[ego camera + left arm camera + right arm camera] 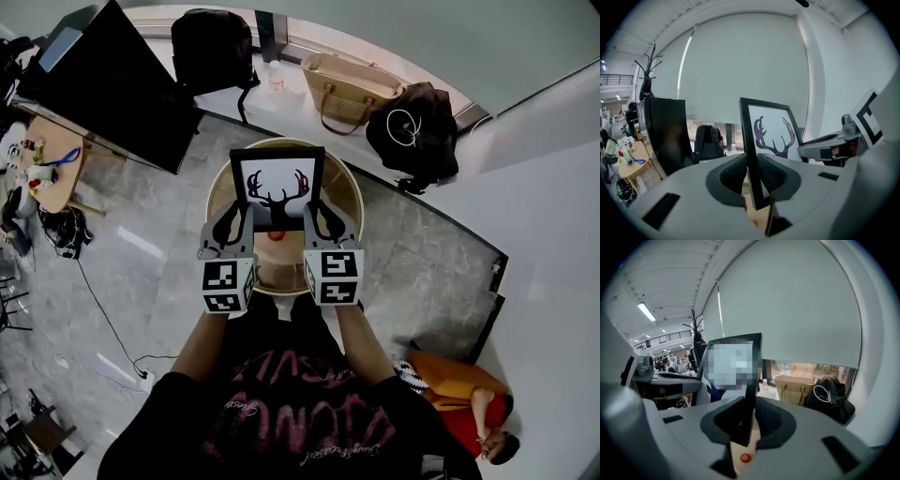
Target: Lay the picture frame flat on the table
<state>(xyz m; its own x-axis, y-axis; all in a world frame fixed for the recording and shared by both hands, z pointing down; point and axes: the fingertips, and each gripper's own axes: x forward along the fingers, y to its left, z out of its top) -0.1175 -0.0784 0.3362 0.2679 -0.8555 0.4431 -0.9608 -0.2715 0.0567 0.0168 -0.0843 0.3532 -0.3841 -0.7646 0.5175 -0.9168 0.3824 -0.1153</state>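
A black picture frame point(277, 190) with a dark antler print on white stands upright over the round wooden table point(349, 192). My left gripper point(233, 223) is shut on the frame's left edge point(751, 154), its dark ribbed pads point(733, 173) pressing both faces. My right gripper point(322, 221) is shut on the frame's right edge point(749, 385). In both gripper views the frame point(769, 133) rises between the jaws, and the other gripper shows beyond it. Whether the frame's bottom edge touches the table is hidden behind the grippers.
A small red object point(275, 234) lies on the table below the frame, also seen as a red dot point(745, 458). Behind the table are a tan bag point(349, 90), black bags point(412, 131) point(211, 47) and a bottle point(276, 75) on a ledge. A dark screen point(112, 80) stands left.
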